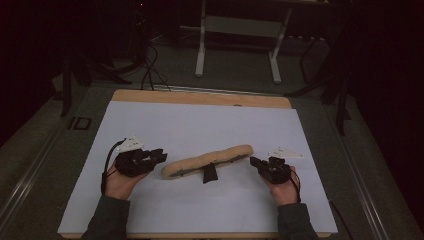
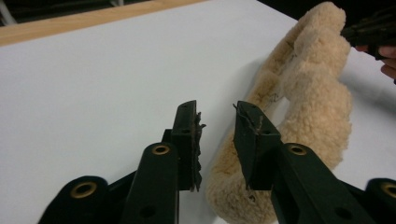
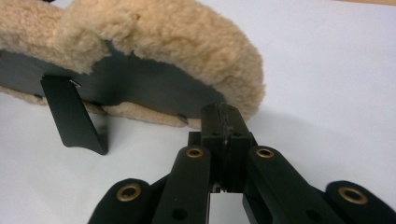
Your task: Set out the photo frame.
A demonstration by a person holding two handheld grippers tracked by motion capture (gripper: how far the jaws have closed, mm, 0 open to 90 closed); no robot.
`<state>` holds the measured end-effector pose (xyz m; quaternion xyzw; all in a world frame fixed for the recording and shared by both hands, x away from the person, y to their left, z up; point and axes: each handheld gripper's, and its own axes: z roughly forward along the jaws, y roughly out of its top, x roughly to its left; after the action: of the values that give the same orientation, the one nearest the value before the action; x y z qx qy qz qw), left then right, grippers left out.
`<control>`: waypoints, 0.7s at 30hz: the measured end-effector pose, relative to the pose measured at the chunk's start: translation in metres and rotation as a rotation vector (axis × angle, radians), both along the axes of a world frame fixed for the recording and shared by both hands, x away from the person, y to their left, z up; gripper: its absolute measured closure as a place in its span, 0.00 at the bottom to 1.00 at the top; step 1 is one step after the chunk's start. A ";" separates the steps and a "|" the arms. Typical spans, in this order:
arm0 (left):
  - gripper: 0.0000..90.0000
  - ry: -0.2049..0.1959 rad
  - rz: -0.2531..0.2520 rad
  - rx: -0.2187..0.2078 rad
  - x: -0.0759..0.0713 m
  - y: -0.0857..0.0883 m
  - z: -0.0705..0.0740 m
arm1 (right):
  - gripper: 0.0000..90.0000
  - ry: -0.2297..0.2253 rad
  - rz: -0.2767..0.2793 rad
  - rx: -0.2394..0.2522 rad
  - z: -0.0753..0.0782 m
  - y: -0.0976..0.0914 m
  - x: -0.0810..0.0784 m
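Observation:
A long tan fleece pad point(image 1: 210, 160) lies across the white sheet, its dark lining point(image 3: 140, 88) facing my right gripper view. A short black strap point(image 1: 210, 173) sticks out from its middle. My left gripper point(image 1: 162, 155) is at the pad's left end. Its jaws stand open, a gap between the tips point(image 2: 217, 109), and the pad's near end point(image 2: 317, 102) lies under and beside the right jaw, untouched by the pads. My right gripper point(image 1: 253, 160) is at the pad's right end. Its jaws are pressed together point(image 3: 224, 109) on the thin rim of the pad's end point(image 3: 163, 32).
The white sheet point(image 1: 200, 120) covers most of a wooden table point(image 1: 200, 97). Behind the table stand the white legs of a frame point(image 1: 240, 25), with dark cables point(image 1: 150, 70) on the floor. A hand and sleeve hold each gripper near the table's front edge.

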<state>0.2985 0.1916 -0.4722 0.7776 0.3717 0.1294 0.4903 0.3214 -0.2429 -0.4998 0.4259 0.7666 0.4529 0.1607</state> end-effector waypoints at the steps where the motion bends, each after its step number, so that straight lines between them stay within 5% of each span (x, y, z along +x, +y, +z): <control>1: 0.81 0.002 -0.008 0.005 0.000 -0.001 -0.001 | 1.00 -0.001 0.001 -0.003 -0.001 0.002 0.000; 21: 0.92 0.017 -0.073 0.017 -0.002 -0.006 -0.008 | 1.00 0.039 0.004 -0.055 -0.004 0.023 0.012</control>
<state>0.2965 0.1851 -0.4799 0.7960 0.3460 0.1078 0.4848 0.3336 -0.2199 -0.5042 0.4285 0.7826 0.4237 0.1564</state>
